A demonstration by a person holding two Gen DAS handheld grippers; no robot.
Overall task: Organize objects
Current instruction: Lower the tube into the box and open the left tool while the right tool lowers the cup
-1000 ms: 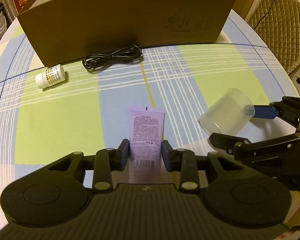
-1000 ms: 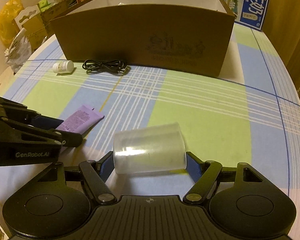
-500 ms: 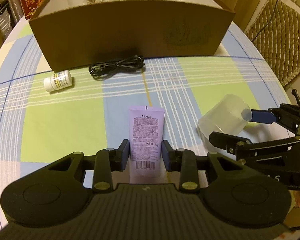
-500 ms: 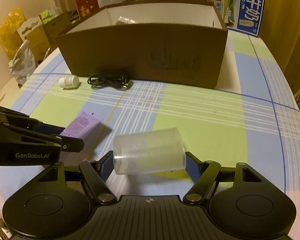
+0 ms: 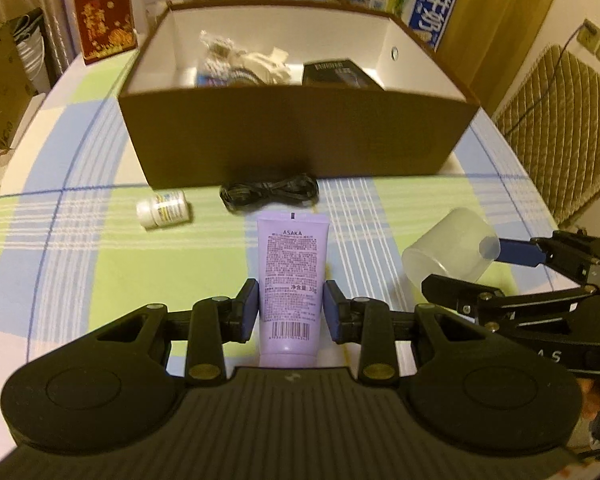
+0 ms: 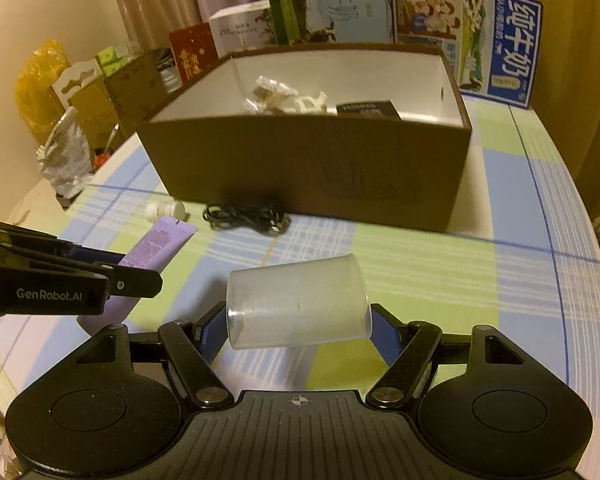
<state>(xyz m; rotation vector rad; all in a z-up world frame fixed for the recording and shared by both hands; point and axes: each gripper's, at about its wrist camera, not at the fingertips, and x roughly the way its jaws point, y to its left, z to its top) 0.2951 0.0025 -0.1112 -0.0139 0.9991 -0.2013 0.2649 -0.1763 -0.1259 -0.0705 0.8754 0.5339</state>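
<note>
At the bottom centre of my left wrist view, my left gripper (image 5: 291,311) has its jaws drawn in narrow on a purple tube (image 5: 292,276), one blue pad against each side just above the barcode. The tube points away from me, crimped end up the frame.

At lower right of that view I see my right gripper (image 5: 476,268) side-on, clamped on a frosted plastic cup (image 5: 450,246). In my right wrist view the cup (image 6: 298,302) lies crosswise between that gripper's (image 6: 298,326) fairly wide-set jaws, held end to end at lower centre, with the left gripper (image 6: 112,276) and the tube (image 6: 156,246) coming in from the left edge.

Both things are above the checked tablecloth (image 5: 80,280), though I cannot tell how high.

Further up the frame, on the cloth, a small white bottle (image 5: 162,209) lies on its side at centre left, and a coiled black cable (image 5: 269,195) lies just beside it to the right, close against the front wall of the brown cardboard box (image 5: 300,132).

The box is open, filling the upper middle; inside I see crumpled pale packaging (image 5: 244,60) and a dark packet (image 5: 338,74).
</note>
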